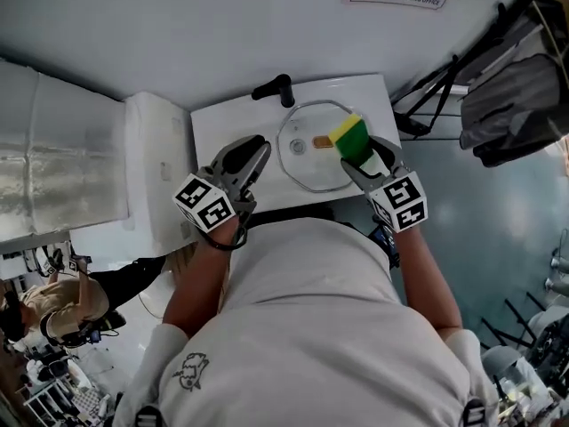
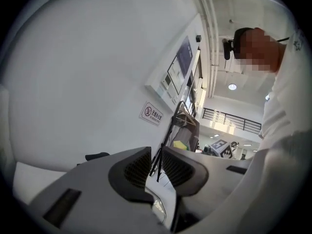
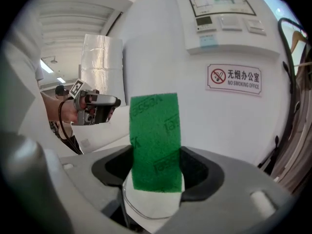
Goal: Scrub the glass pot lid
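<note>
While the right gripper clamps the green sponge upright as the scrubber, the left gripper is empty, jaws a slit apart, free to steady the glass lid, which appears to lie flat on the white worktop beyond.

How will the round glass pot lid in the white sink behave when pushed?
The round glass pot lid looks rigid and smooth, so it would probably slide. Lying flat in the white sink, it seems unlikely to roll. Glass may crack if knocked.
</note>
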### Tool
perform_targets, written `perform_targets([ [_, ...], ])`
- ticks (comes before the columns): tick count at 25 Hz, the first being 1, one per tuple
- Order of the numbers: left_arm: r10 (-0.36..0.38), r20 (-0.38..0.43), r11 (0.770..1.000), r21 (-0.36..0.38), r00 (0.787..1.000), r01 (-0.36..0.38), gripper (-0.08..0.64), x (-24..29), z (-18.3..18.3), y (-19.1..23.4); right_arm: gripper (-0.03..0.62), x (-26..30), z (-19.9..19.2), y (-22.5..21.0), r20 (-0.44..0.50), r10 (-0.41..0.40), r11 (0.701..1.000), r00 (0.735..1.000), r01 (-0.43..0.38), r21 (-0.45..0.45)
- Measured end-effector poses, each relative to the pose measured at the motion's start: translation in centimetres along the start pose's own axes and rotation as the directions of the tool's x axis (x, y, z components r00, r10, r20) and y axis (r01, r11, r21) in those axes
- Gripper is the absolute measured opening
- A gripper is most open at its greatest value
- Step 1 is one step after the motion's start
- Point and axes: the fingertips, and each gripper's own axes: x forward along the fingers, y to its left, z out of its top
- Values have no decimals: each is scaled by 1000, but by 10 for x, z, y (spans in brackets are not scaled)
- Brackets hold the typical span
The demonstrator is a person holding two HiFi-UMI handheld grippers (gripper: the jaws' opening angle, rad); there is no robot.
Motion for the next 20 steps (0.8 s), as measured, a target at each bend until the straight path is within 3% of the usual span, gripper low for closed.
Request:
perform_targets([
  [7, 91, 24, 995, 27, 996, -92, -1, -24, 16, -17, 298, -9, 30, 15, 42, 90, 996, 995, -88, -30],
  [10, 103, 32, 992, 65, 994, -105, -2, -35, 22, -24, 298, -11, 43, 27, 71, 117, 993, 991, -114, -41],
  [17, 47, 34, 995, 87, 998, -50, -2, -67, 17, -56, 298, -34, 53, 55, 124, 83, 996, 989, -78, -44],
  [20, 5, 26, 991, 136, 1000, -8, -2, -90, 11, -78, 298, -46, 54, 76, 140, 66, 997, 988, -61, -39],
])
